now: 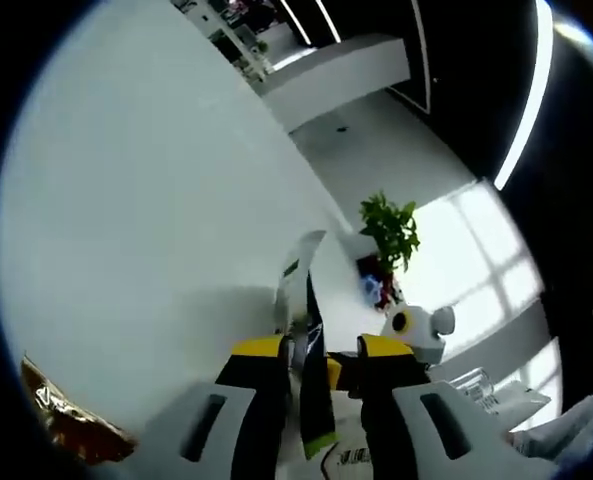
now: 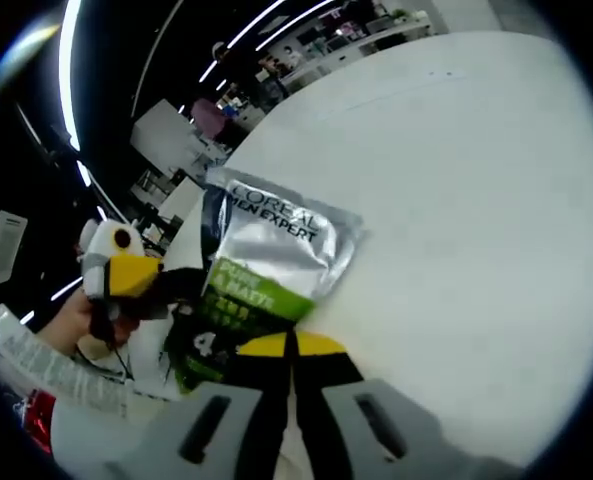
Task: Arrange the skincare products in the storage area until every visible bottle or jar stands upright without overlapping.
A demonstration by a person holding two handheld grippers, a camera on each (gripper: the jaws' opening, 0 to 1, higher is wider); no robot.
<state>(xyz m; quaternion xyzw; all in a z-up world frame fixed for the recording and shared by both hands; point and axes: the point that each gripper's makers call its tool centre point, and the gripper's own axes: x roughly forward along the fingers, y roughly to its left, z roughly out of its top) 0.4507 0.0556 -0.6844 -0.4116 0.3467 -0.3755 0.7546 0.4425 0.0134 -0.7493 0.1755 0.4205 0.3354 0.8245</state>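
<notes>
Grippers, pair, both clamped on one silver sachet (image 2: 276, 250).
Left gripper (image 1: 311, 350): yellow-tipped jaws nearly closed, pinching the sachet's edge. Right gripper (image 2: 291, 345): jaws pressed together at the sachet's lower edge. In the right gripper view the left gripper sits left of the sachet, a hand (image 2: 71, 320) behind it.

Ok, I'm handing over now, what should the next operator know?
Right claw: shut on the lower edge of the silver-and-green sachet, held above the white table.
Left claw: jaws either side of the same sachet, with gaps; grip unclear.
Done: sachet lifted.
Left: probably place it, then stand the products upright without overlap.
</notes>
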